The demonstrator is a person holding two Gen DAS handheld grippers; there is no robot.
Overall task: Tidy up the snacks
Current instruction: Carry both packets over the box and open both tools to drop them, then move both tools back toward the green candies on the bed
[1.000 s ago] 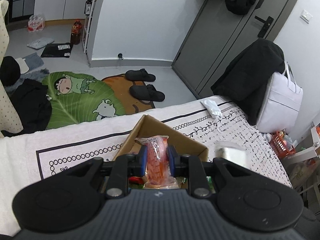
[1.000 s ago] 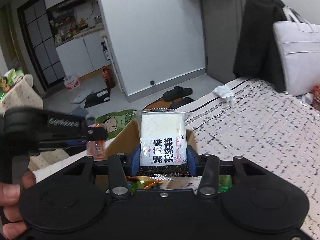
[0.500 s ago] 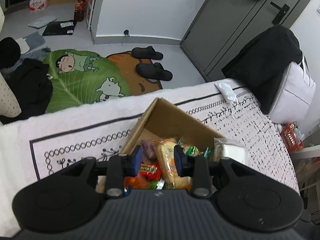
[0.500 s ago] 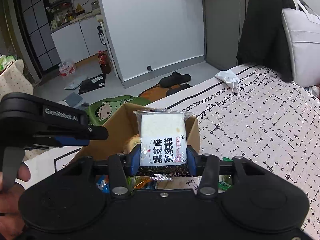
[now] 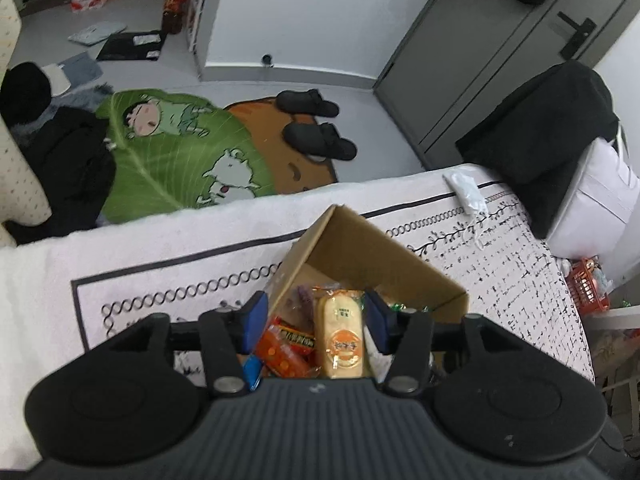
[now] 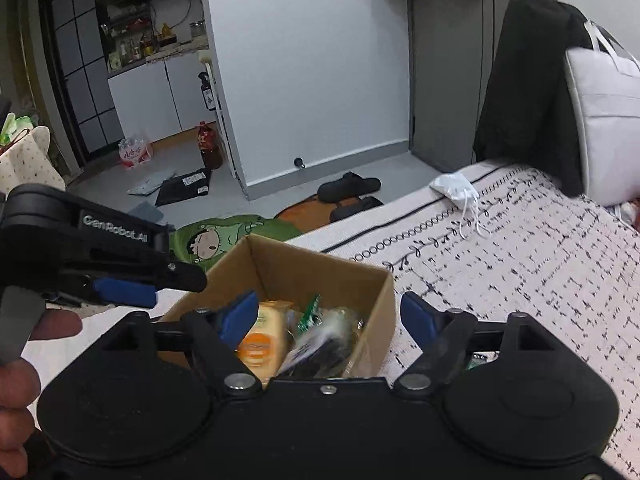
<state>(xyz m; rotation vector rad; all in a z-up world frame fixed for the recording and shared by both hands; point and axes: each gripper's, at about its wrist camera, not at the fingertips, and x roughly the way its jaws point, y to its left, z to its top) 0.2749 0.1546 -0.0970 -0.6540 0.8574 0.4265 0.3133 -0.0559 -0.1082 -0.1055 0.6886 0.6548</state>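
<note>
An open cardboard box (image 5: 372, 248) stands on the patterned bedspread with several snack packs inside. In the left wrist view a yellow bread pack (image 5: 342, 334) and an orange-red pack (image 5: 284, 350) lie in it, under my left gripper (image 5: 316, 318). Its jaws are opening and the pads touch nothing. In the right wrist view my right gripper (image 6: 328, 314) hangs over the box (image 6: 312, 268), its jaws opening wide. The white and black cake pack (image 6: 324, 340) lies blurred in the box below them, free of the pads. The left gripper (image 6: 168, 280) reaches in from the left, held by a hand (image 6: 16, 360).
A white face mask (image 6: 454, 188) lies on the bedspread beyond the box. A black jacket (image 6: 520, 80) and a white bag (image 6: 604, 120) stand at the bed's far right. A red basket (image 5: 590, 284) sits beside the bed. Slippers (image 5: 316, 136) and a green rug (image 5: 180, 152) are on the floor past the bed's edge.
The left gripper let go of the orange pack, which now lies in the box. The right gripper released the cake pack into the box. Both grippers came down closer to the box.
</note>
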